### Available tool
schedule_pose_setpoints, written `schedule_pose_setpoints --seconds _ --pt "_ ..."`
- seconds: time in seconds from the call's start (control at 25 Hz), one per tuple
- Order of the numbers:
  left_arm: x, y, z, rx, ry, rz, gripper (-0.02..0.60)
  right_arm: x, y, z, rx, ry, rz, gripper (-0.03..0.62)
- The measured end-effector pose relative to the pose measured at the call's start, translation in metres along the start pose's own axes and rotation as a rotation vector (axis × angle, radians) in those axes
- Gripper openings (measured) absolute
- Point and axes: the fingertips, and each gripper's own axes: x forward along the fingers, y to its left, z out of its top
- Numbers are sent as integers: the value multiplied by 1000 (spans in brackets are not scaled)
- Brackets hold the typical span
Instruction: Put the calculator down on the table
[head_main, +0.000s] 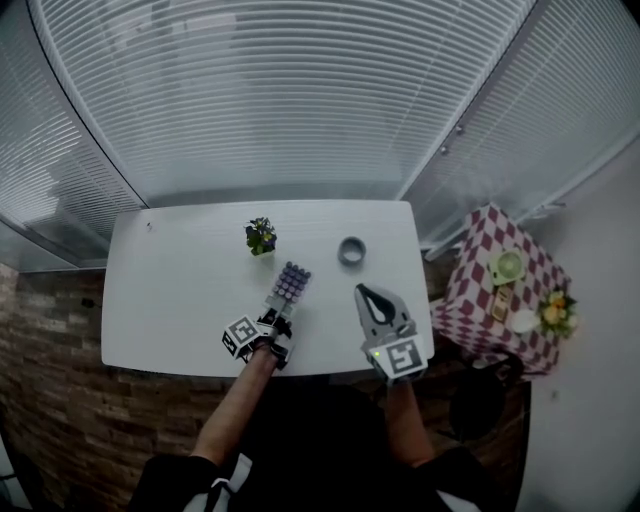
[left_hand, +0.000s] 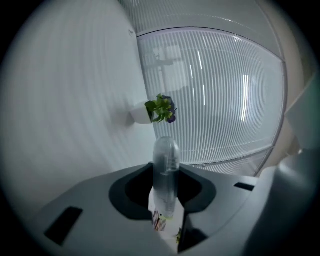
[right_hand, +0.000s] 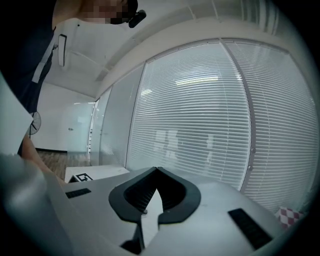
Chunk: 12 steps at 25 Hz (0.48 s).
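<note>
The calculator (head_main: 292, 282), grey with rows of small keys, is held by its near end in my left gripper (head_main: 278, 312), which is shut on it low over the white table (head_main: 170, 290). I cannot tell whether the calculator touches the tabletop. In the left gripper view the calculator (left_hand: 166, 165) shows edge-on, standing between the jaws of the left gripper (left_hand: 167, 189). My right gripper (head_main: 363, 294) hovers at the table's front right, shut with nothing in it; the right gripper view shows the right gripper (right_hand: 156, 175) with its jaws met at the tip.
A small potted plant (head_main: 261, 237) stands behind the calculator, and the same potted plant (left_hand: 161, 108) shows ahead in the left gripper view. A grey tape roll (head_main: 351, 250) lies to the plant's right. A side table with a checked cloth (head_main: 478, 300) stands off the right end. Window blinds line the far side.
</note>
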Motion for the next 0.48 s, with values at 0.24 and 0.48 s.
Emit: schedule_pose_setpoints --seconds 0.24,0.48 --pt "18 44 -6 -40 25 48 103 -4 3 -5 -6 20 3 6" --pt "30 78 -6 -71 44 121 103 -4 8 -10 -18 51 7 6"
